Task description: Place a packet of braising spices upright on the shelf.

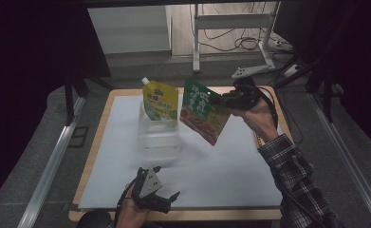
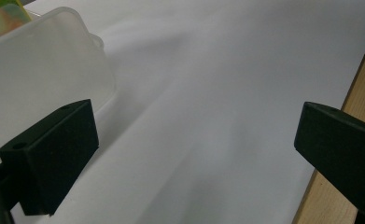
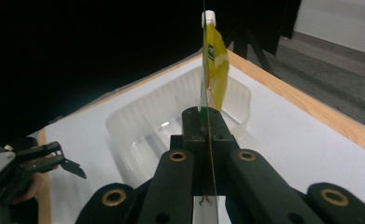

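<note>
My right gripper (image 1: 223, 100) is shut on the top edge of a green and red pouch (image 1: 202, 113), which hangs tilted above the white mat just right of a clear plastic container (image 1: 158, 137). A yellow spouted pouch (image 1: 160, 100) stands upright in the far end of that container. In the right gripper view the jaws (image 3: 203, 119) pinch the green pouch edge-on, with the yellow pouch (image 3: 215, 65) and the container (image 3: 171, 126) beyond. My left gripper (image 1: 168, 181) rests low at the mat's front edge, open and holding nothing. Its jaws (image 2: 196, 116) stand wide apart beside the container (image 2: 45, 70).
A white mat (image 1: 221, 171) covers most of the wooden table (image 1: 102, 118). Its wooden edge (image 2: 357, 98) lies close to the left gripper's right jaw. Dark floor, a metal frame (image 1: 230, 21) and cables lie beyond the table's far side.
</note>
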The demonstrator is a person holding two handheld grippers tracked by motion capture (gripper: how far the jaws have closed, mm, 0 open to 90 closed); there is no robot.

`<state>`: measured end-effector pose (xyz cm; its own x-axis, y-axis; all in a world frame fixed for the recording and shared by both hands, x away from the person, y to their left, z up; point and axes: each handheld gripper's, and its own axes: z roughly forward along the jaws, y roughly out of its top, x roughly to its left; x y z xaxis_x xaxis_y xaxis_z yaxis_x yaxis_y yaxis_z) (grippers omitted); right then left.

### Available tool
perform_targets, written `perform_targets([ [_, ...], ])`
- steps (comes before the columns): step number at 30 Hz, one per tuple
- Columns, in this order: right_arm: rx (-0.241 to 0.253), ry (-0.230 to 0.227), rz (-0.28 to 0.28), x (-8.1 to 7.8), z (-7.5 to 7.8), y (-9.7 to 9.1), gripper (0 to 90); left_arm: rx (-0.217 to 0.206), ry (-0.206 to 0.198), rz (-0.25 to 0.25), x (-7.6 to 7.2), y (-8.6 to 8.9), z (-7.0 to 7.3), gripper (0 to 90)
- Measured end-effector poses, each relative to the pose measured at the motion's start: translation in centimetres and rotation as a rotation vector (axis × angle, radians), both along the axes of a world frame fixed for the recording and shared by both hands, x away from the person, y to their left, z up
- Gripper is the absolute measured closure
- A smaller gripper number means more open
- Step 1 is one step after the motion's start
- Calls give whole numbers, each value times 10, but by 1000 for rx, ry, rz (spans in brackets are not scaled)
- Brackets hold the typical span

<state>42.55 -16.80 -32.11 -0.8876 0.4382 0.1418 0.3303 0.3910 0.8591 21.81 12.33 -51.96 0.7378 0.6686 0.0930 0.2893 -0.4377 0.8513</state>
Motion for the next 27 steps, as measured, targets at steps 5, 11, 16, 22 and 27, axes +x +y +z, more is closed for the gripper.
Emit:
perform_targets([
  [5,11,3,25,2,4,9,890,0,-1,0,0,0,0,0],
  [11,8,2,56,4,9,22,889,0,-4,2,0,1,1,0],
  [16,-1,-4,75,8,11,35,890,2,-6,3,0,1,1,0],
  [22,-12,-7,102,13,11,50,889,11,-9,0,0,2,2,0],
  [27,-27,-12,122,17,11,65,889,13,-8,-1,0,2,2,0],
])
